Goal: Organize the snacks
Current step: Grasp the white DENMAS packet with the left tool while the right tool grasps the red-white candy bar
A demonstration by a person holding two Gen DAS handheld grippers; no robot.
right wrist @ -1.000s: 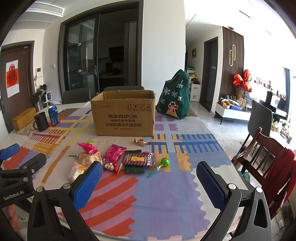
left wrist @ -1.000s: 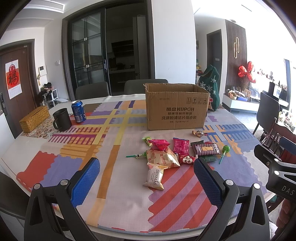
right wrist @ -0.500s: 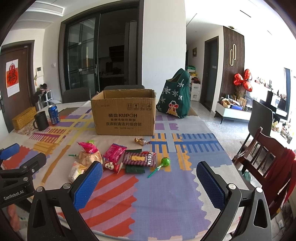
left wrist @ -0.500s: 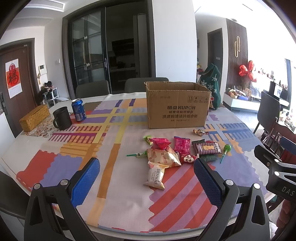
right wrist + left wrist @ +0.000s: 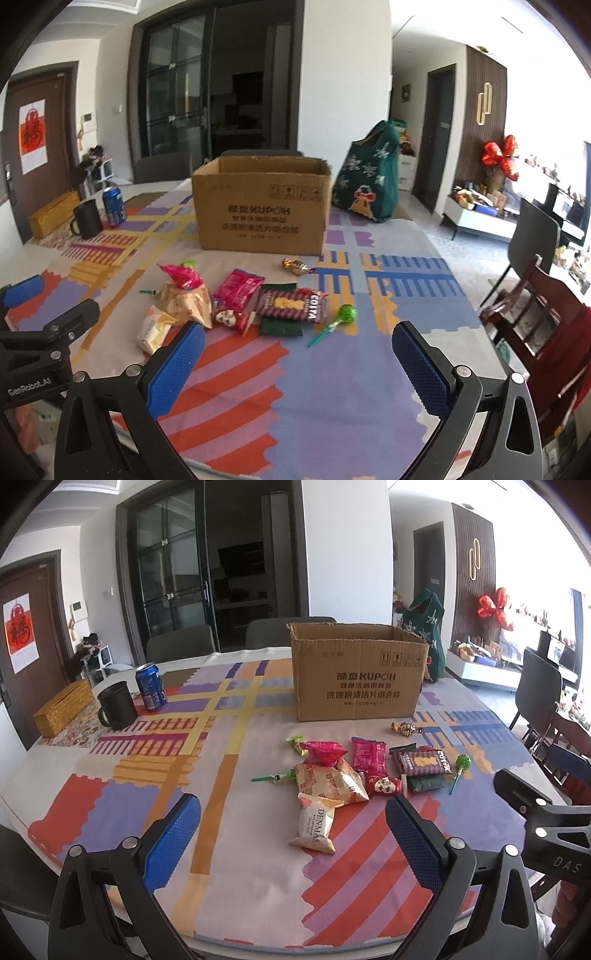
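Right hand-held gripper (image 5: 297, 363) spread wide, empty; snacks (image 5: 236, 301) before cardboard box (image 5: 260, 208).

My grippers' fingers (image 5: 171, 843) wear dimpled blue rubbery pads on matt black plastic frames, over a smooth printed tablecloth (image 5: 236, 849) holding glossy foil and plastic snack wrappers (image 5: 328, 781) and a matt brown corrugated cardboard box (image 5: 356, 675).

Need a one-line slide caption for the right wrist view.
Open right gripper faces scattered snacks on a patterned tablecloth, with the open cardboard box behind.
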